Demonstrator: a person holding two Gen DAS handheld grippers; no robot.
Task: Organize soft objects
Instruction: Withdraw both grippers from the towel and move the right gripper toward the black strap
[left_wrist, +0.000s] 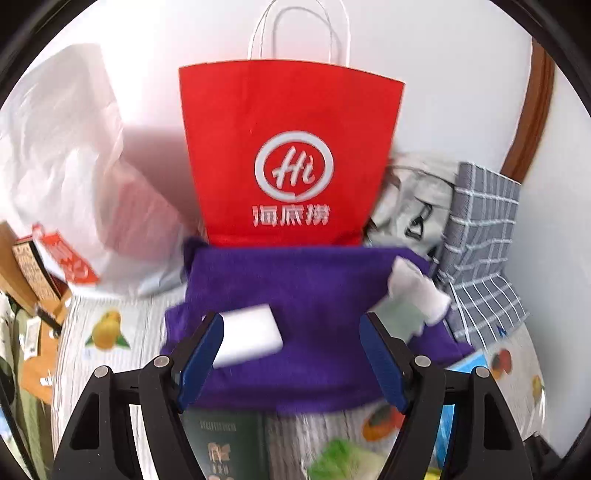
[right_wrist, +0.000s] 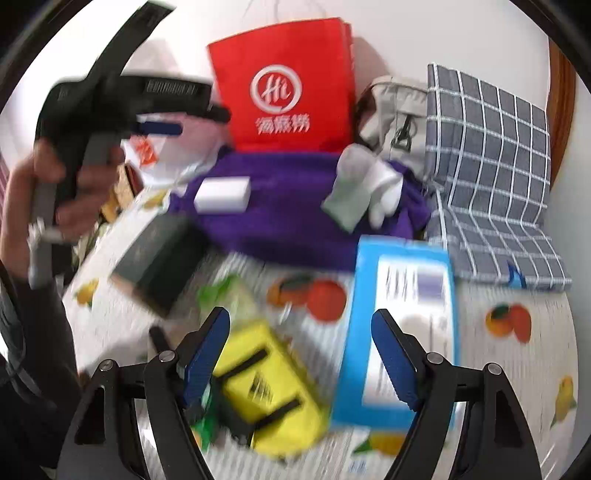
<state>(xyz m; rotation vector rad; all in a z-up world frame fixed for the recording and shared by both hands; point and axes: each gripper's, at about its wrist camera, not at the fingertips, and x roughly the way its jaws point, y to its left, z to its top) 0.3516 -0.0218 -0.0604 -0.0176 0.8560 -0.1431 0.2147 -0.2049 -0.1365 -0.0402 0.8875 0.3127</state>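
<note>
- Your left gripper (left_wrist: 291, 354) is spread wide with nothing in it, nosing in over the purple towel (left_wrist: 303, 295).
- The white sponge block (left_wrist: 251, 332) lies on that towel just by your left finger, long axis crosswise to your reach.
- The white-and-grey sock bundle (left_wrist: 413, 299) sits off to the towel's right end.
- Your right gripper (right_wrist: 299, 354) also gapes empty, well back over the yellow pack (right_wrist: 273, 384) and blue box (right_wrist: 399, 325), so the left looks nearer.
- Fruit-print tablecloth (right_wrist: 517, 354) underneath; red paper bag (left_wrist: 288, 155) stands at the back edge against a white wall.
</note>
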